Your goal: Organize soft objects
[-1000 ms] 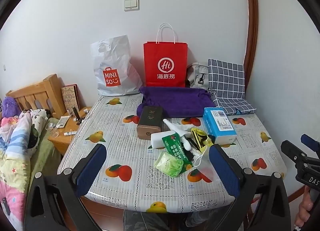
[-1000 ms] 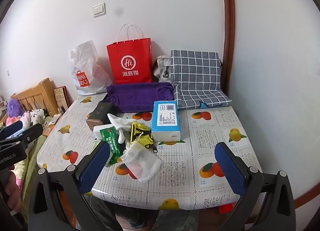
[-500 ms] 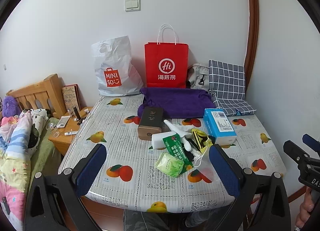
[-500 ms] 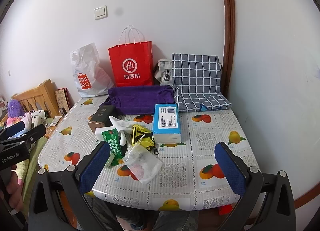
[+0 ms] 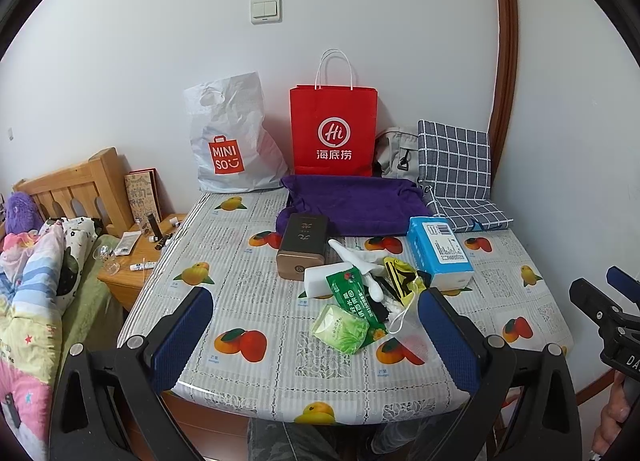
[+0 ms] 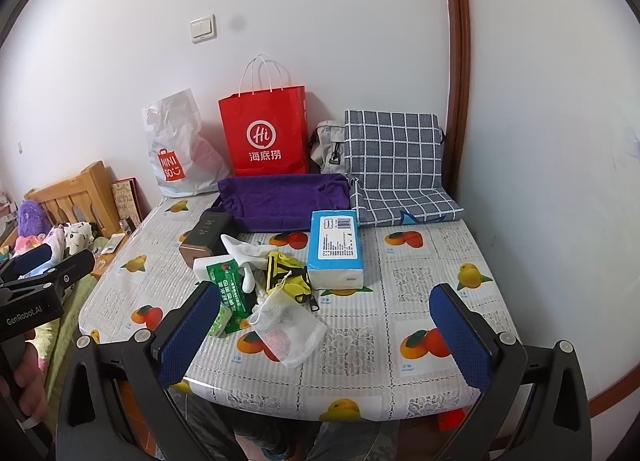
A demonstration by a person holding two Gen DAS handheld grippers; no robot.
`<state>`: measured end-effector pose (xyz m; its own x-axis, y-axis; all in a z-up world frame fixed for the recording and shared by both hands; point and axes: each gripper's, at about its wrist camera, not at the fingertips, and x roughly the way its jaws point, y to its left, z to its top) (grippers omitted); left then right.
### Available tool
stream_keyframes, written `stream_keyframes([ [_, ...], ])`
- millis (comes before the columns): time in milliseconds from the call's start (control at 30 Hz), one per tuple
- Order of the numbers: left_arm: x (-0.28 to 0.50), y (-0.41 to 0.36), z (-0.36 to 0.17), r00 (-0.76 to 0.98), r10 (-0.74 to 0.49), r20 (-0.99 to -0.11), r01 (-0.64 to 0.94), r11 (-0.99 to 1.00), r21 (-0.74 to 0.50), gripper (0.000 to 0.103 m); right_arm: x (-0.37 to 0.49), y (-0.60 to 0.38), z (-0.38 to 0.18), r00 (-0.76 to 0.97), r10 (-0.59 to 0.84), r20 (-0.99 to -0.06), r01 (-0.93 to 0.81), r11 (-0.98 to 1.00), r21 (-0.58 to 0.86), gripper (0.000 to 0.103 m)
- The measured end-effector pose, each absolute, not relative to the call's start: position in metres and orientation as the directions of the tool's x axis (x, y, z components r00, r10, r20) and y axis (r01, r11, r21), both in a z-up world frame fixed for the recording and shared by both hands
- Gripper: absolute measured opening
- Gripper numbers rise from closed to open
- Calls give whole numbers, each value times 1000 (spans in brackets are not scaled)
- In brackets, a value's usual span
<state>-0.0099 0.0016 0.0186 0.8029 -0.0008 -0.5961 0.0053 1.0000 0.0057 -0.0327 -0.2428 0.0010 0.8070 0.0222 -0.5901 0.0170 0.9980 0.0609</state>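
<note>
A heap of small items lies mid-table: a green tissue pack [image 5: 340,328], a green sachet [image 5: 351,298], a white sock [image 6: 244,251], a yellow-black pouch [image 6: 286,275], a white mesh bag [image 6: 290,331] and a blue tissue pack [image 6: 336,247]. A folded purple towel [image 5: 352,205] and a grey checked cushion [image 6: 394,169] lie at the back. My left gripper [image 5: 314,335] hangs open above the table's near edge, in front of the heap. My right gripper [image 6: 326,331] is open too, over the near edge by the mesh bag. Neither holds anything.
A red paper bag [image 5: 334,131], a white plastic bag [image 5: 232,149] and a grey bag [image 6: 328,147] stand against the wall. A brown tin [image 5: 302,245] sits beside the heap on the fruit-print tablecloth [image 6: 420,281]. A bed [image 5: 36,281] and nightstand [image 5: 132,257] are on the left.
Both grippers have drifted slightly back and upward, so the table looks a little lower and farther. Nothing on the table has moved.
</note>
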Motion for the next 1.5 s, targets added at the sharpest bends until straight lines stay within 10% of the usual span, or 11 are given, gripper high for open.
stream_keyframes([
  [1500, -13, 5, 19, 803, 0, -596, 4, 1000, 4, 103, -38, -239, 2, 814, 32, -581, 5, 998, 62, 103],
])
